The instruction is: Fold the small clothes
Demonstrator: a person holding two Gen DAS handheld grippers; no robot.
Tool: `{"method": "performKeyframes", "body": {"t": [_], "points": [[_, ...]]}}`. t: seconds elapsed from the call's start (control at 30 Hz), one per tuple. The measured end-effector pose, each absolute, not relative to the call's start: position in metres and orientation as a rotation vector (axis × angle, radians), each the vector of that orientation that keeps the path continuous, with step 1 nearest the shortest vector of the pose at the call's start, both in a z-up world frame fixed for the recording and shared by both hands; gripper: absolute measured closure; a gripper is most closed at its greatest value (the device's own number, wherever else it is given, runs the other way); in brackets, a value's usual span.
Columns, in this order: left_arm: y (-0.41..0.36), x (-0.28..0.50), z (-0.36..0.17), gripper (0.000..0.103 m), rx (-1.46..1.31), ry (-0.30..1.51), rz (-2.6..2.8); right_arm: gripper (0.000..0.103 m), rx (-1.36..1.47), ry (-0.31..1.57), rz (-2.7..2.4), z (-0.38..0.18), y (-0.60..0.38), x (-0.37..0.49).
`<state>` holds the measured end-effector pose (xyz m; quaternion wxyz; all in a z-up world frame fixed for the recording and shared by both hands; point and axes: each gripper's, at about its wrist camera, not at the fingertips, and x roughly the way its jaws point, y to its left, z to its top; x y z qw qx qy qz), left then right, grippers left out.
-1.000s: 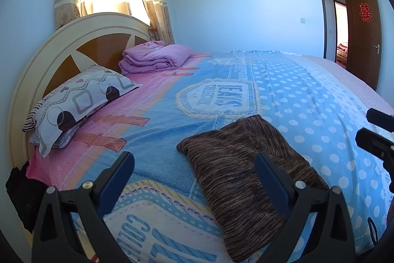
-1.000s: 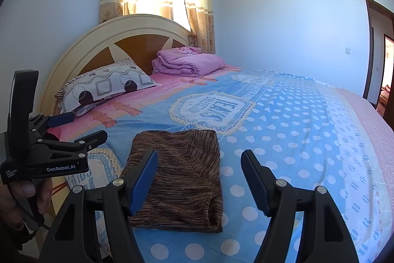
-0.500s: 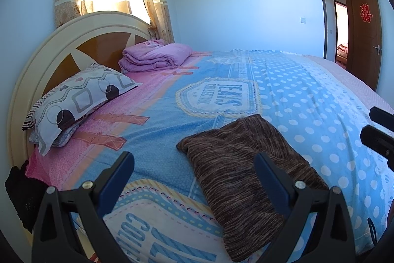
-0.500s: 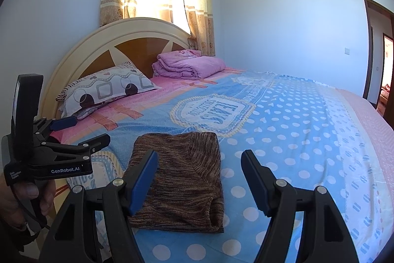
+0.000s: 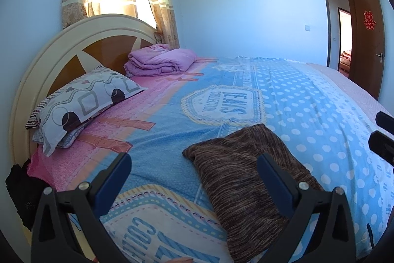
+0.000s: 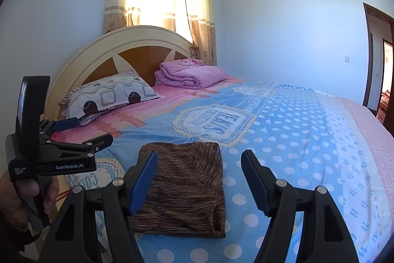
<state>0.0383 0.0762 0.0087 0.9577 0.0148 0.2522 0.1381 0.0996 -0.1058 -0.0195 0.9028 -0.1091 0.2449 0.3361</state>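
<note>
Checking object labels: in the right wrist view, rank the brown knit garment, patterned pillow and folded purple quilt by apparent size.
1. Brown knit garment, largest, though nearest the camera.
2. Patterned pillow.
3. Folded purple quilt, close to the pillow; it lies farther off, so this order is unsure.

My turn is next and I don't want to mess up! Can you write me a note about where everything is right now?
Left tool: open, holding nothing, above the near edge of the bed.
Right tool: open, holding nothing, over the brown top, not touching it.
Brown top: lies flat near the front of the bed, already folded into a neat rectangle, with one corner at the front looking a bit loose.
Pillow and pink blanket sit by the headboard, well away from the top.
Done: the brown top looks folded.
Left: maybe one more fold or tidy that corner. No other small clothes are in view.
</note>
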Motion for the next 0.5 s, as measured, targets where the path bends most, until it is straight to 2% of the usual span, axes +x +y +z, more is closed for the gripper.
{"method": "performKeyframes", "body": {"t": [0.5], "points": [[0.0847,0.0396,0.0062,0.000,0.046,0.518,0.330,0.032,-0.247,0.504,0.703,-0.0216,-0.1016,0.0935]]}}
